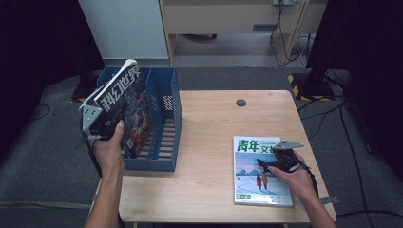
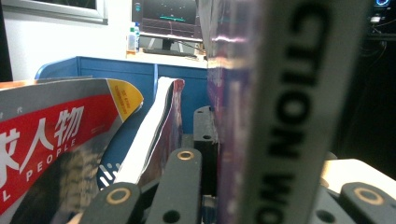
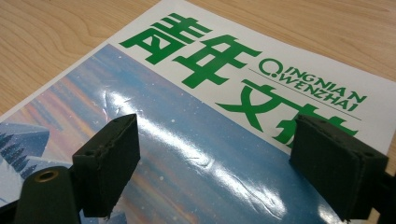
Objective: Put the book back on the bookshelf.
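Observation:
My left gripper [image 1: 102,126] is shut on a dark science-fiction magazine [image 1: 126,102] and holds it upright, tilted, over the blue file rack [image 1: 164,118] at the table's left. In the left gripper view the magazine's grey spine [image 2: 289,116] stands close up between the jaws of the left gripper [image 2: 261,186]. A magazine with a green title and a snowy cover [image 1: 252,183] lies flat at the table's front right. Over its upper part my right gripper [image 1: 266,164] hovers open. The right gripper [image 3: 224,161] has its pads wide apart just above the glossy cover [image 3: 210,70].
Inside the rack stand a red-covered magazine [image 2: 51,140] and another with white page edges [image 2: 159,126]. The wooden table [image 1: 209,123] has a dark round cable hole [image 1: 241,102] near its far edge. Dark stands and cables sit on the floor behind.

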Available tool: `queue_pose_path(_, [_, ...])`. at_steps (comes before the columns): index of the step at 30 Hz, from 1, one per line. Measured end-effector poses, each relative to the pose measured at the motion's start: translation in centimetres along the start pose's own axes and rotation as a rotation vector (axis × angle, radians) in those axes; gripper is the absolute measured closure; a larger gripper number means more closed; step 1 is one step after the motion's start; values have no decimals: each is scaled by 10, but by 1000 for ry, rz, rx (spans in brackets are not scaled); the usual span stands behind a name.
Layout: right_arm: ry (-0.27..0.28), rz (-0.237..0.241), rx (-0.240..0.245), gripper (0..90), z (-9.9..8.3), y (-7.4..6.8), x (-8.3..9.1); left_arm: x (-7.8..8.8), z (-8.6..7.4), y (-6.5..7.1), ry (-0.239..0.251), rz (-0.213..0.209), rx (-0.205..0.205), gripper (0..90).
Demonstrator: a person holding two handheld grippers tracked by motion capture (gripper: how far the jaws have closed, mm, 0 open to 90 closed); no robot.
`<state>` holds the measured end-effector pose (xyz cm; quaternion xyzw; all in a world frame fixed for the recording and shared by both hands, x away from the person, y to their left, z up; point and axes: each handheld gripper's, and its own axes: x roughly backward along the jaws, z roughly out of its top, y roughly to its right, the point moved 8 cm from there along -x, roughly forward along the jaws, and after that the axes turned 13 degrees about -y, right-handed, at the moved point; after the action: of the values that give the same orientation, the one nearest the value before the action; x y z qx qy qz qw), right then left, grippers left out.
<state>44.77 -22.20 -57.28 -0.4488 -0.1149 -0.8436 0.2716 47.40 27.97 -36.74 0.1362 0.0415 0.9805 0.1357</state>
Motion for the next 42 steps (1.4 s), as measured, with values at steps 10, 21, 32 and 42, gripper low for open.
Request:
queue_pose_path(10, [0,1,-6,158,0,1,1,-8,-6,0,12,-3,18,823])
queue_pose_path(21, [-1,4,-13,158,-1,1,1,-11,-13,1,28,-20,22,823])
queue_pose_path(32, [3,-1,-9,158,-1,2,1,-13,-26,0,8,-17,6,824])
queue_pose_path(42, [0,0,-11,159,-1,1,1,-21,-38,5,0,-18,-8,824])
